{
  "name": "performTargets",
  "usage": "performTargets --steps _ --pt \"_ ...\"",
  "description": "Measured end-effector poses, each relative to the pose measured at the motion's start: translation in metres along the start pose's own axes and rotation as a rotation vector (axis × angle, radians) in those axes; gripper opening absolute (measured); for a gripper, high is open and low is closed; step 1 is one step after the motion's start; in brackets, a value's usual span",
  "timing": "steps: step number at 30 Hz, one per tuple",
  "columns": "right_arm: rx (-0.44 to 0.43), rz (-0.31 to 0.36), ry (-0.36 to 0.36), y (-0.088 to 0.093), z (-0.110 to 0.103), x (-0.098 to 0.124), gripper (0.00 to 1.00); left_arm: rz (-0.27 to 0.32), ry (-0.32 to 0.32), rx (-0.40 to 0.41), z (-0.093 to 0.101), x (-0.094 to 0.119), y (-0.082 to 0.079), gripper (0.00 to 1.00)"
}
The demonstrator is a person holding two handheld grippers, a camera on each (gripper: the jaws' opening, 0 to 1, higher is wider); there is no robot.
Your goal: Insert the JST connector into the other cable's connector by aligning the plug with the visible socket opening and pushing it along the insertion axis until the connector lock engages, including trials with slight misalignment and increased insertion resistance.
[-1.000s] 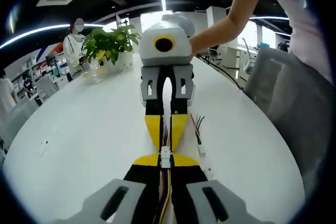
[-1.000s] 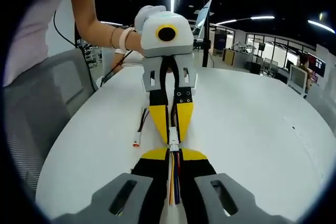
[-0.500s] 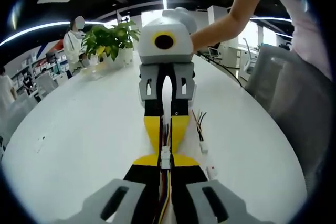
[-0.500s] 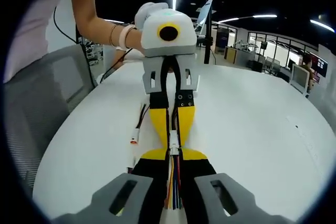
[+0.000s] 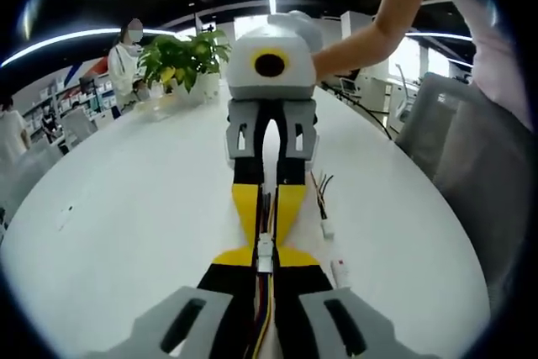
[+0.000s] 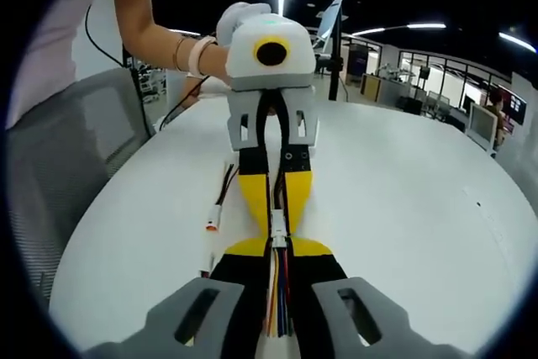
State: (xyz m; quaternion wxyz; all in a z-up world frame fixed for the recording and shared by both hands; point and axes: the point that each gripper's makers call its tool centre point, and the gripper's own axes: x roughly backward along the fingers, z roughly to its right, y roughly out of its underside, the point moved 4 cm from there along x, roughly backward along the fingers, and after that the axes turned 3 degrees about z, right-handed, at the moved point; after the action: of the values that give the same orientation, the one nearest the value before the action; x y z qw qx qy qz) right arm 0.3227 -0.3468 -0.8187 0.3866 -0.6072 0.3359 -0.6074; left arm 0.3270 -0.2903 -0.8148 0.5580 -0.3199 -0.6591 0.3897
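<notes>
My left gripper (image 5: pixel 264 258) and right gripper (image 5: pixel 266 231) point at each other tip to tip above the white table (image 5: pixel 126 208). Between the yellow jaw tips sits a small white JST connector pair (image 5: pixel 265 246), the two bodies touching end to end; whether the lock has caught cannot be told. Coloured wires (image 5: pixel 261 308) run back between the left jaws. In the right gripper view the white connector pair (image 6: pixel 278 230) sits between my right gripper (image 6: pixel 277 246) and the left gripper (image 6: pixel 277 218), with red, yellow and blue wires (image 6: pixel 276 296) trailing back. Both are shut on their plugs.
Spare cables with white plugs (image 5: pixel 326 226) (image 6: pixel 213 224) lie on the table beside the grippers. A potted plant (image 5: pixel 181 60) stands at the far end, near a standing person (image 5: pixel 126 56). Grey chairs (image 5: pixel 458 157) (image 6: pixel 76 166) flank the table edge. A person's arm (image 5: pixel 361 35) holds the right gripper.
Both cameras have shifted slightly, so the spare cables and background sit a little differently. The grippers stay tip to tip, shut on the joined connectors.
</notes>
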Motion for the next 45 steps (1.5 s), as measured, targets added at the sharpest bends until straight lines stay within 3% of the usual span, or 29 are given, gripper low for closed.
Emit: performTargets --steps 8,18,45 --pt "-0.012 -0.002 0.004 0.004 -0.002 -0.003 0.05 -0.012 -0.005 0.015 0.002 -0.002 0.005 0.00" --pt "-0.020 -0.013 0.020 0.007 0.000 -0.005 0.16 -0.028 -0.029 0.035 0.002 0.001 0.008 0.08" --pt "-0.057 0.023 0.130 -0.013 -0.005 0.017 0.31 -0.021 -0.135 0.047 0.010 0.031 -0.018 0.29"
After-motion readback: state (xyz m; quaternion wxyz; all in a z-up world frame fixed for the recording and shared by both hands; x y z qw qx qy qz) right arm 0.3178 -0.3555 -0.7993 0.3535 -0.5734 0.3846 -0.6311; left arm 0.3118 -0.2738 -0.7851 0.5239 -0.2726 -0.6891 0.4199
